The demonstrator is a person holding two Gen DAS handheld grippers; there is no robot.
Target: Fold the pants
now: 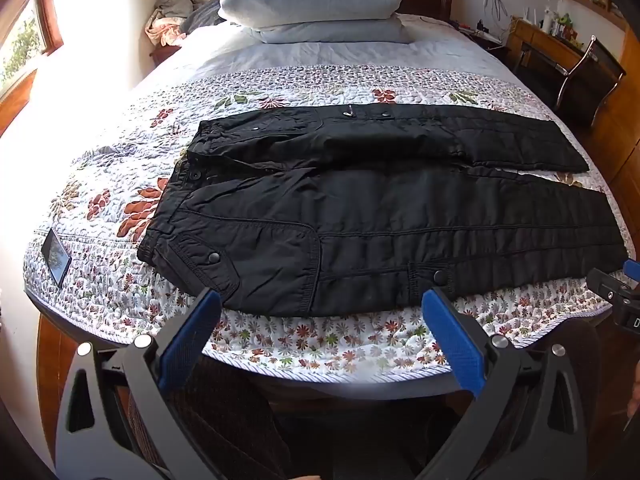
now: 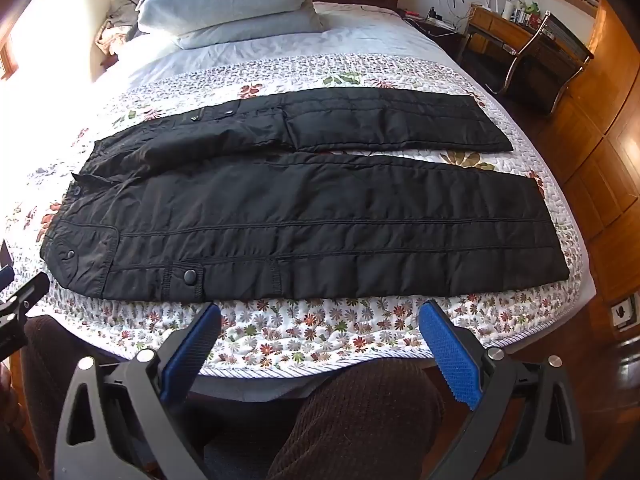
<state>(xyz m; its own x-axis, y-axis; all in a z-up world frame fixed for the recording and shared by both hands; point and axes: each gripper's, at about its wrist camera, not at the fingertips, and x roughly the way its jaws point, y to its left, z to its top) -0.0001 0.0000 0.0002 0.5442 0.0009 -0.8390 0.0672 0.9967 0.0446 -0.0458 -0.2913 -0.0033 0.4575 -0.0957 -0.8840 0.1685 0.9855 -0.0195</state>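
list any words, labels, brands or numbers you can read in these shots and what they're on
"D": a lone white character on the right claw's black body at the frame edge of the left wrist view; anything after it is cut off.
Black pants: no readable label or brand; the snaps are plain.
Phone on the quilt: the screen shows only a reflection.
Bottles and boxes on the desk: too small and blurred to read.

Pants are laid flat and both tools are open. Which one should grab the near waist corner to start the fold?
Left, probably. The left tool sits open right at the pants' near waist corner. The right tool is open too, but it faces the leg, and the waist lies far to its left.
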